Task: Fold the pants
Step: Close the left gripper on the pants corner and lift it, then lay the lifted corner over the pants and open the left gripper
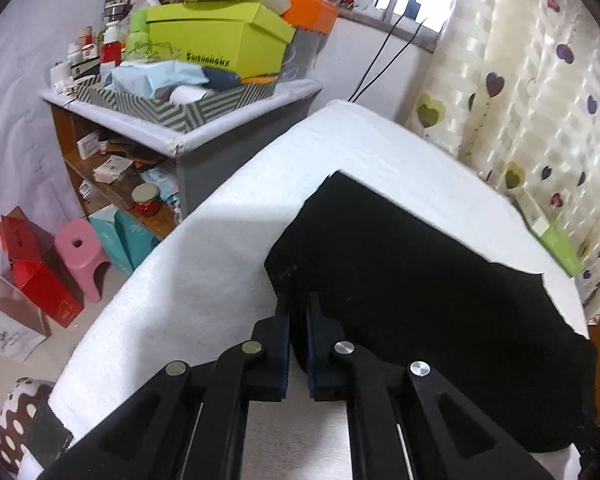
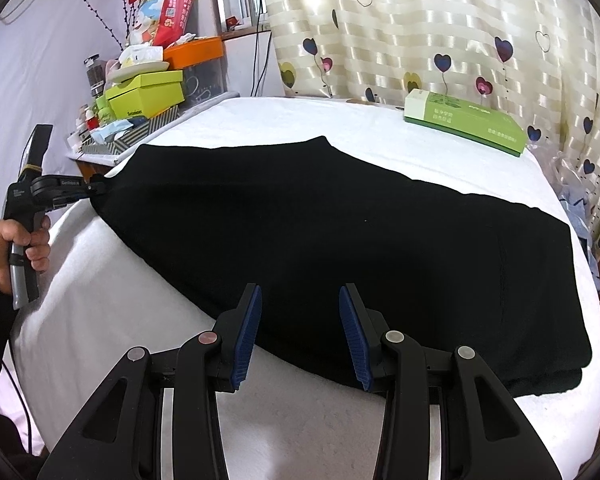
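Black pants [image 2: 340,232] lie flat across the white-covered table [image 2: 100,320], folded lengthwise, one end at the left and a thicker folded end at the right. In the left wrist view the pants [image 1: 420,264] fill the right half. My left gripper [image 1: 298,312] is shut on the near left corner of the pants. The right wrist view shows that same left gripper [image 2: 96,189] at the left end of the cloth, with a hand [image 2: 16,248] on its handle. My right gripper [image 2: 300,312] stands open over the near edge of the pants, with nothing between its blue pads.
A green box [image 2: 466,122] lies at the far right of the table. A cluttered shelf unit [image 1: 180,120] with a lime box stands left of the table. A heart-patterned curtain [image 2: 440,28] hangs behind. A pink stool [image 1: 80,252] and red boxes sit on the floor.
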A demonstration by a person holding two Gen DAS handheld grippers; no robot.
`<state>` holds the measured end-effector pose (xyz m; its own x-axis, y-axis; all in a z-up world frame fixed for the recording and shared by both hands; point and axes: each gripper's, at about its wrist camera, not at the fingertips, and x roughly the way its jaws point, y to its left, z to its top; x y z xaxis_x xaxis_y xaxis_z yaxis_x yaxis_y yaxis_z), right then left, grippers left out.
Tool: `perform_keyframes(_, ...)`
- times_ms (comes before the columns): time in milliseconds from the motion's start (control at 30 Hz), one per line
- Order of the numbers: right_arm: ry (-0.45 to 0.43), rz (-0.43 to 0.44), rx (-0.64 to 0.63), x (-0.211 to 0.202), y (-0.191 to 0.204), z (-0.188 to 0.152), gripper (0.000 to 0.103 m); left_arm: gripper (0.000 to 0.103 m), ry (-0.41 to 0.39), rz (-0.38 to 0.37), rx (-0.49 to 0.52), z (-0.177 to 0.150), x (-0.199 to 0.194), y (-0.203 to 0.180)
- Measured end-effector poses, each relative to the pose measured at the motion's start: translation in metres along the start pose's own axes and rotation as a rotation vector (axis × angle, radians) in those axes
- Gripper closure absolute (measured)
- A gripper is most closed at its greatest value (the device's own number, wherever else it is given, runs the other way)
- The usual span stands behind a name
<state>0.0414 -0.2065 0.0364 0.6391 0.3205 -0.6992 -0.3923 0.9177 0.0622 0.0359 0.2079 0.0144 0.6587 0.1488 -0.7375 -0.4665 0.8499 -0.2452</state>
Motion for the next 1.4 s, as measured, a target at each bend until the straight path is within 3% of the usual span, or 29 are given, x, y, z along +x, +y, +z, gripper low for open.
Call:
perform_keyframes(200,-0.002,-0.003,0.023,-0.001,-0.007,-0.003,0.061,0.096,-0.052,-0.126,0.016,0.012,-0.026,-0.021)
perform_keyframes(700,-0.018,-0.024,0.059,-0.012,-0.022,-0.009,0.061,0.096,-0.053,-0.432,0.272,0.016,-0.052,-0.152)
perform_keyframes(933,-0.024,-0.056,0.102,-0.020,-0.040,-0.015,0.061,0.096,0.034,-0.577,0.414,-0.019,-0.042,-0.216)
perform_keyframes(1033,-0.024,-0.066,0.119,-0.022,-0.047,-0.018,0.061,0.096,0.109,-0.635,0.472,-0.046,-0.031,-0.239)
perform_keyframes(1200,-0.016,-0.068,0.147,-0.022,-0.056,-0.022,0.061,0.096,0.220,-0.640,0.529,-0.086,-0.008,-0.253)
perform_keyframes(1400,-0.016,-0.056,0.154,-0.019,-0.058,-0.021,0.061,0.096,0.253,-0.651,0.511,-0.092,-0.002,-0.245)
